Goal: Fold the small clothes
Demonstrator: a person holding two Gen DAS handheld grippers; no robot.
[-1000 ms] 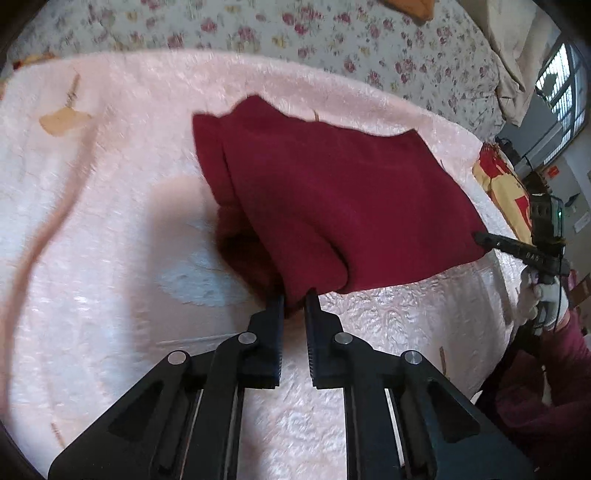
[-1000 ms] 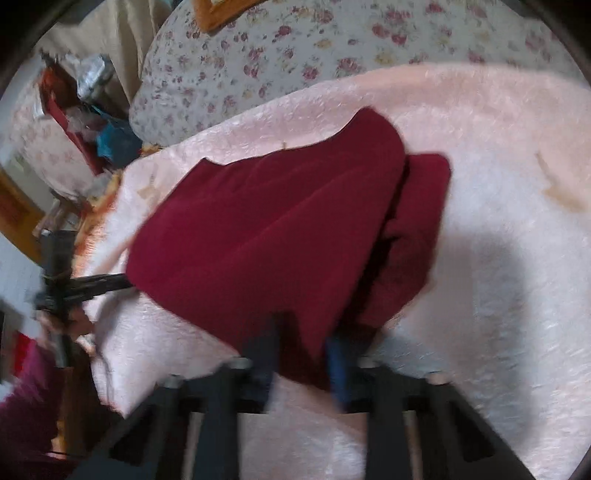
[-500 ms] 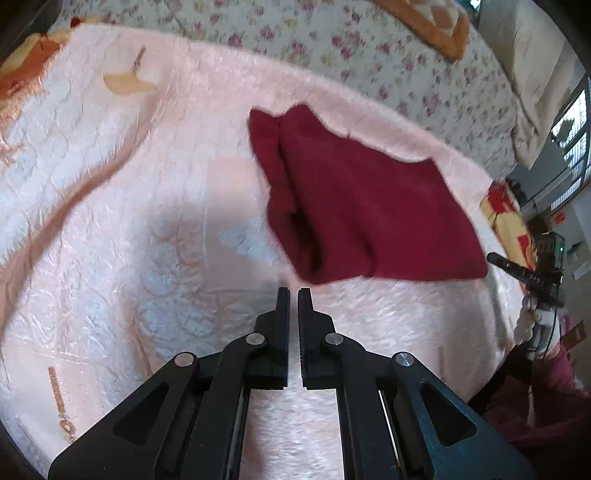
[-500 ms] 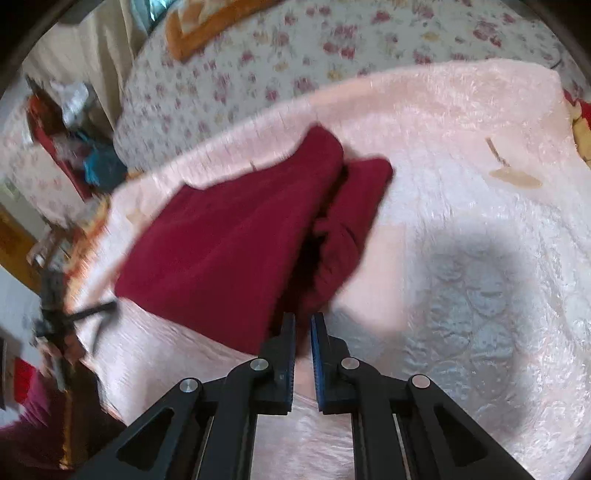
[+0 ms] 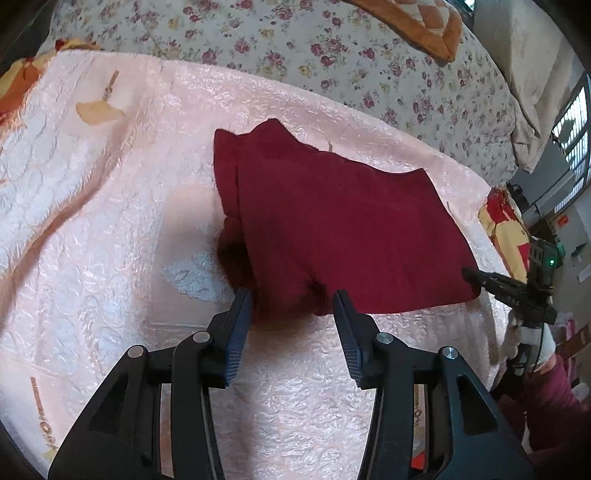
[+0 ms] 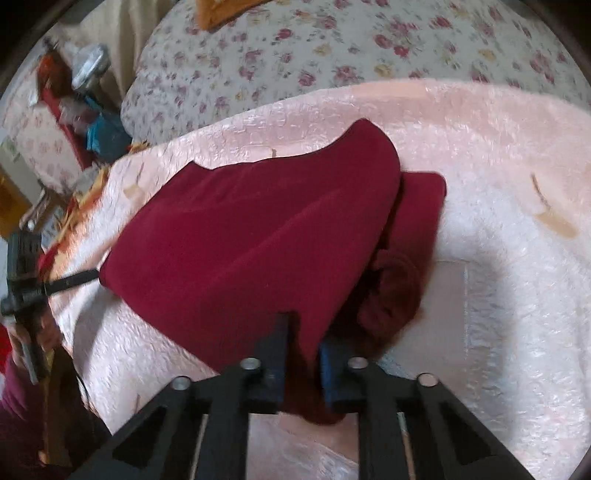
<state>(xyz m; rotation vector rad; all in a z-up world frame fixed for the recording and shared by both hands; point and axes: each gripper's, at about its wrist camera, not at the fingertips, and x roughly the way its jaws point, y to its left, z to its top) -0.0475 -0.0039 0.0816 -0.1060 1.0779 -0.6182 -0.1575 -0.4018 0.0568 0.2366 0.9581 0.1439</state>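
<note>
Folding the red garment (image 5: 332, 225) on the bed (image 5: 110, 221), we keep the right tool (image 6: 301, 354) clenched on its corner w/ the left tool (image 5: 291, 317) opening around, not pinching, the bunched edge, & lay it flat.

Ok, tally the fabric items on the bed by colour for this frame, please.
Dark red garment: 1
Pink quilted cover: 1
Floral bedspread: 1
Orange patchwork cushion: 1
Total: 4
</note>
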